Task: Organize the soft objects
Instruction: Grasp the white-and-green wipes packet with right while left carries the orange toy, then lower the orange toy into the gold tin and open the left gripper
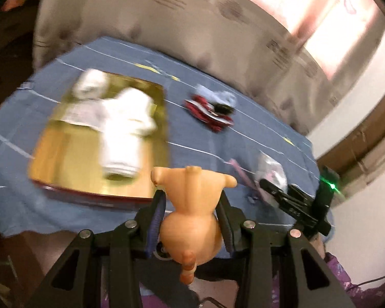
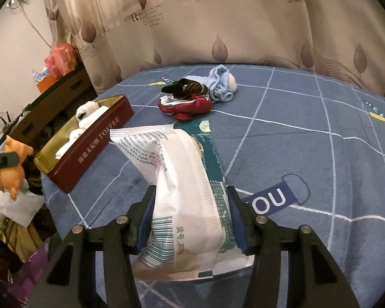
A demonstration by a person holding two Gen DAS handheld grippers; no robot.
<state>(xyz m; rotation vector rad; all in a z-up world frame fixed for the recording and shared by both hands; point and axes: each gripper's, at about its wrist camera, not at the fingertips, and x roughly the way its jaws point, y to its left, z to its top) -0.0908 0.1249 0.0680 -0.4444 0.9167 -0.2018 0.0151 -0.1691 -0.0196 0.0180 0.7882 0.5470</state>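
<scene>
My left gripper (image 1: 191, 205) clamps an orange toy pig (image 1: 192, 205); my right gripper (image 2: 190, 205) squeezes a tissue pack (image 2: 187, 195) (tin (image 2: 89, 143) nearby).

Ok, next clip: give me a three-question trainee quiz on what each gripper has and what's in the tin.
1. True or false: the left gripper is shut on an orange rubber pig toy.
2. What does the right gripper hold?
A. a blue sock
B. a white and green tissue pack
C. a red cloth
3. Fill in: the white soft items lie inside the ____ tin, which has no lid on.

Key: 1 true; 2 B; 3 toffee. Loose on the blue bedsheet are the red cloth and the light blue sock.
</scene>
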